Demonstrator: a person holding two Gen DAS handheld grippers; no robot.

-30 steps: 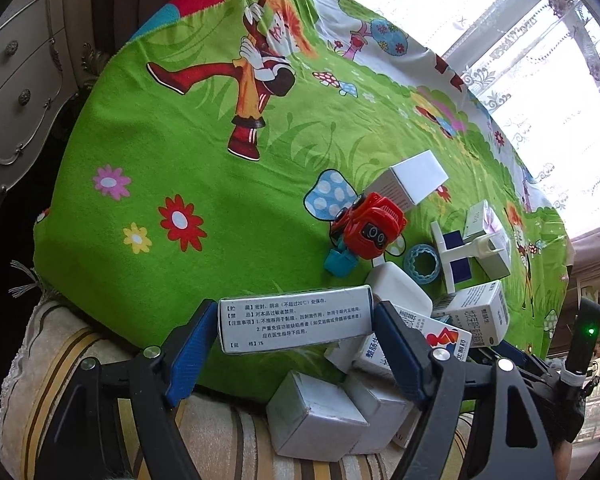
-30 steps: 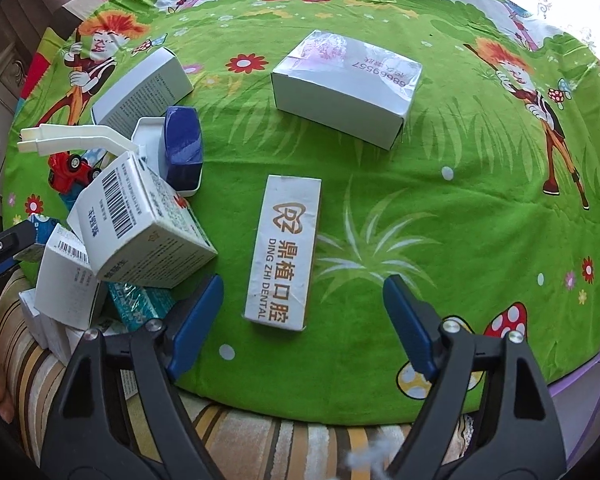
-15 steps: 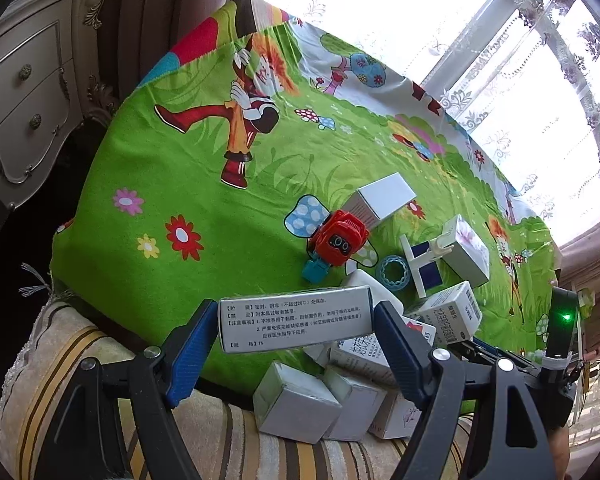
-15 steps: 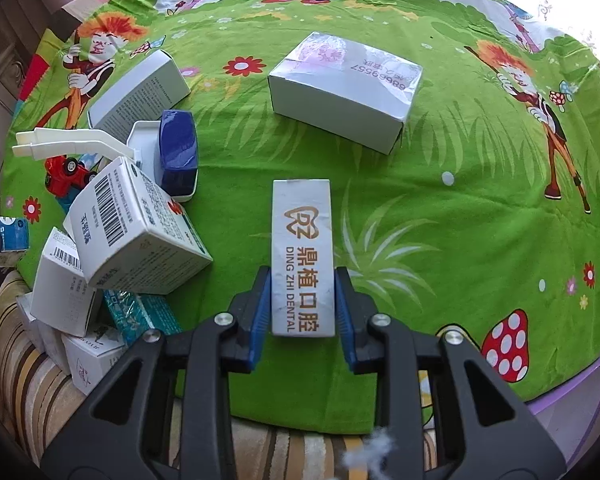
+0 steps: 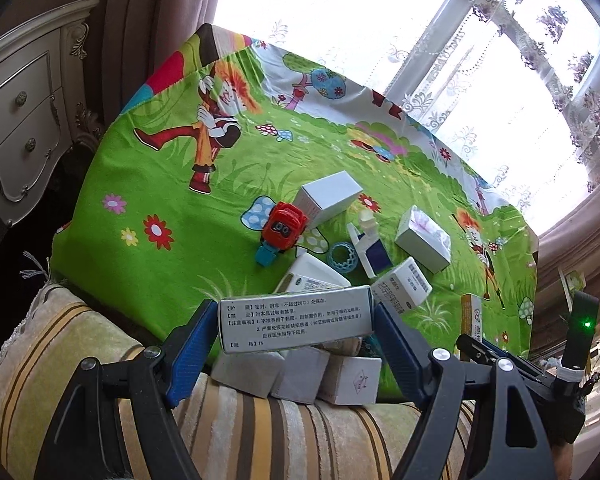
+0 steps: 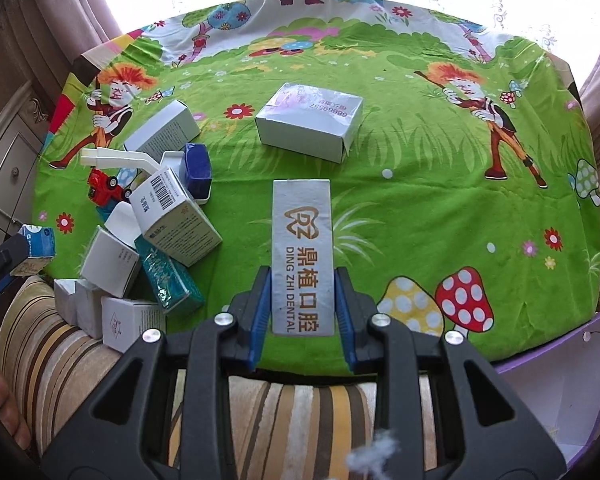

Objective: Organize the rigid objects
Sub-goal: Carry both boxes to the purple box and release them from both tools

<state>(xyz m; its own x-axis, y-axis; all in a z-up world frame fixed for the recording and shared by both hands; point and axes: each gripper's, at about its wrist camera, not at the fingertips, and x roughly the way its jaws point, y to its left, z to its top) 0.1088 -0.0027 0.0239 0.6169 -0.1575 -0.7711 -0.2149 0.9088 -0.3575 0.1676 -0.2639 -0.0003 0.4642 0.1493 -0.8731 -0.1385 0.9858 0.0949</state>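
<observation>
Both boxes have risen off the cloth since a second ago, when the right gripper (image 6: 302, 312) stood spread around the dental box (image 6: 302, 256). It is now clamped on the near end of that long box, which fills the lower middle of the right wrist view above the green cartoon tablecloth (image 6: 440, 200). At lower centre of the left wrist view, the left gripper (image 5: 294, 334) pinches a medicine box (image 5: 296, 322) crosswise by its two short ends, printed side facing the camera. Behind it, mid-frame, a red toy car (image 5: 283, 229), a blue ring (image 5: 342, 259) and several white cartons lie heaped together. A flat white box (image 6: 310, 126) sits alone in the upper middle of the right view.
</observation>
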